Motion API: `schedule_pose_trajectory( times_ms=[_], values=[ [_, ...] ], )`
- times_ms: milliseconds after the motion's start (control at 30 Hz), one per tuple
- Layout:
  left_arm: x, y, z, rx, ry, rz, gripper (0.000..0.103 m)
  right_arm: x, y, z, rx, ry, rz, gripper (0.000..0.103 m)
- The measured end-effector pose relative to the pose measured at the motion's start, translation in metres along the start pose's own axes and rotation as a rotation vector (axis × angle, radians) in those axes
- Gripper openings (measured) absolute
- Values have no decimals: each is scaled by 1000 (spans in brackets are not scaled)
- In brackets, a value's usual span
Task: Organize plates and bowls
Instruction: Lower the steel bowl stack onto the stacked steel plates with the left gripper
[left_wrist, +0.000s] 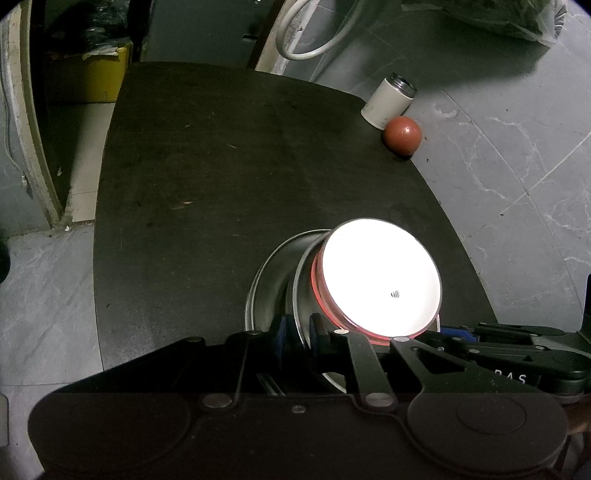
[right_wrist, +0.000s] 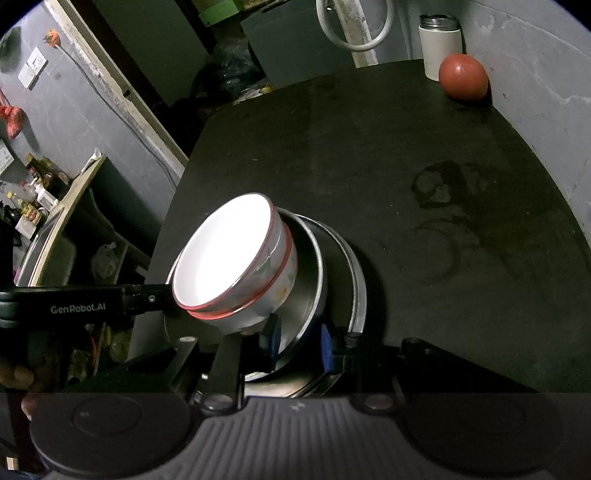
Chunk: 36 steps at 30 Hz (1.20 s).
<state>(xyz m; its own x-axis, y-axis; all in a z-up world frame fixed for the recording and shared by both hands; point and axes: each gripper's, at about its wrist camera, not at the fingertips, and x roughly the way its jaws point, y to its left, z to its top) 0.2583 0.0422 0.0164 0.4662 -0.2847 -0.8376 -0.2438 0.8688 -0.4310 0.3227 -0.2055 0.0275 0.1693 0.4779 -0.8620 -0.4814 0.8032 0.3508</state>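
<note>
I had both claws on the dish stack, which sat on the near part of the dark table (left_wrist: 192, 155). The stack: two white bowls (right_wrist: 236, 258) with red rims, nested, tilted, resting inside a steel bowl (right_wrist: 314, 273), which sat in a steel plate (right_wrist: 356, 280).

My left claw (left_wrist: 297, 332) was clenched on the steel bowl's rim, one blue pad (left_wrist: 281, 330) inside the rim, the other just outside it, right next to the white bowls. In the right wrist view the left claw's arm came in from the left of the stack and ended at the bowls; its tip was hidden behind them.

My right claw (right_wrist: 299, 341) straddled the steel bowl's near rim, one blue pad (right_wrist: 271, 343) inside, the other between bowl and plate edge. There was a visible gap at the outer pad, so I couldn't tell whether it was gripping or just around the rim.

The white bowls (left_wrist: 380, 280) leaned away from the left claw, interior blown out by glare.

Far from the stack, at the table's back right corner, sat a red ball (left_wrist: 402, 134) touching the edge, and just behind it a white canister (left_wrist: 388, 99), apparently off the table. A bit of a hand (right_wrist: 18, 376) showed left of the stack, at the frame edge.
</note>
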Motion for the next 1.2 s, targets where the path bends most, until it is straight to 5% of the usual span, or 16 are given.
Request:
schedule_pose_trajectory(
  times_ms=[767,1200],
  values=[
    [0,-17,2,59,-6,77,18,-11,7,-5,-33,-36,-37,34],
    [-1,-25,-2,69,-15,131,25,-19,0,-10,-19,-62,-57,54]
  ],
)
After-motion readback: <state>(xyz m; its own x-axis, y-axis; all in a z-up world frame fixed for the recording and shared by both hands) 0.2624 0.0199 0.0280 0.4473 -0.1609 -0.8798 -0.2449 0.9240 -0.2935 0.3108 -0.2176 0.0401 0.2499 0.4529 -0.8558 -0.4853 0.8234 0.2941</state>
